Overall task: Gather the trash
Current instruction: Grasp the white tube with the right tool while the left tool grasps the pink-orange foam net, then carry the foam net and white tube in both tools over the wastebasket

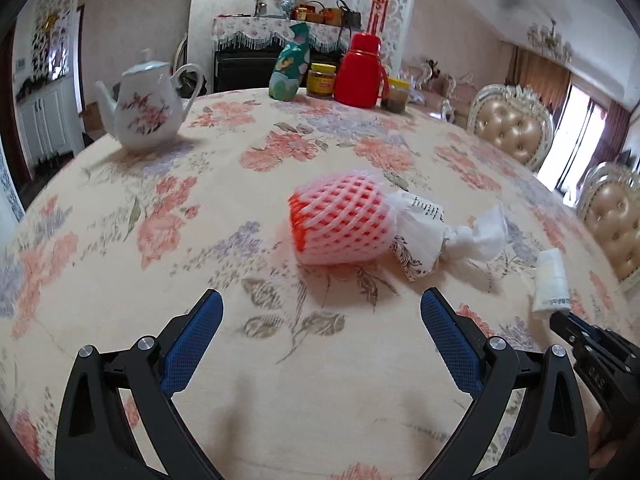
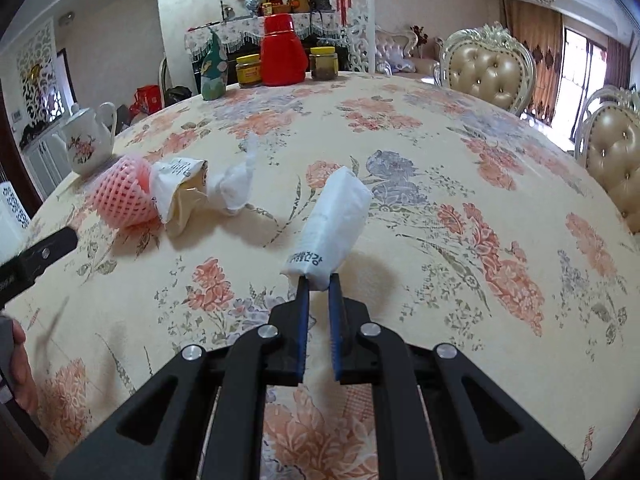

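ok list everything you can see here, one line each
foam fruit net: 1, pink-white, table centre, on its side
crumpled paper: 1, white, touching the net
knotted tissue: 1, white, beside the paper
white packet: 1, pinched at its end
teapot: 1, white floral, table's left
red flask: 1, far edge
jars: 2, yellow-lidded, flanking the flask
chairs: 2, cream, right
left hand-held gripper: open, short of the net
right hand-held gripper: shut on the packet

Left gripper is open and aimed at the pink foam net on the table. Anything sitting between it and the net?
Nothing visible does. Only bare flowered tablecloth lies between the left gripper and the foam net. The crumpled paper and tissue lie on the net's far right side; the teapot stands well off to the left.
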`<state>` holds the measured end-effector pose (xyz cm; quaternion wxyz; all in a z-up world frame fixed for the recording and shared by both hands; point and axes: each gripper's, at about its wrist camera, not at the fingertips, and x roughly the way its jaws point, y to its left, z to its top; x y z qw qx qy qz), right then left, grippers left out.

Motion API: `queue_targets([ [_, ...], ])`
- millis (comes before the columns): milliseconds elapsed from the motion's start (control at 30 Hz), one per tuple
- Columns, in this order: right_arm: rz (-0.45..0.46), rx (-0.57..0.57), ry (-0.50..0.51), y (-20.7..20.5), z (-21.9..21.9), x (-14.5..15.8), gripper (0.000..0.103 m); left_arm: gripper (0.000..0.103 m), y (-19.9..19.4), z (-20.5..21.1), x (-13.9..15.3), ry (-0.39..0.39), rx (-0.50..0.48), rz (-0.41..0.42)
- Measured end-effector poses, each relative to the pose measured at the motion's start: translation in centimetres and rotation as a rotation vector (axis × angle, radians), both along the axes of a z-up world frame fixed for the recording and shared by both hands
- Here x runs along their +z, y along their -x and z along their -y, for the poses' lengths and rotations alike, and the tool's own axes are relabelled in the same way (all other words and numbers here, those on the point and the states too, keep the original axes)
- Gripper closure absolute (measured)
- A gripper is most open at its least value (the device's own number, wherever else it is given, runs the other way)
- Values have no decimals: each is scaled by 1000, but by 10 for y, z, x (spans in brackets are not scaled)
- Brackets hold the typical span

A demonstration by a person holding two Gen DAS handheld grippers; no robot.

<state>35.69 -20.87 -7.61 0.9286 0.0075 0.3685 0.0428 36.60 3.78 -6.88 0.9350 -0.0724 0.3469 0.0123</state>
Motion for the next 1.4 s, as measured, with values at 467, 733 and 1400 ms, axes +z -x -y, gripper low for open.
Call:
queue_targets([
  [467,-5,-9,-2,-2,0,-1,94,55,-77,16,-7,21,25,-46],
  [733,-7,2,-3,-2,-1,0,94,66,-18,20,3,-40,-8,47],
  [1400,10,77,-128,39,18,10,94,65,85,54,11,-78,-86,124],
])
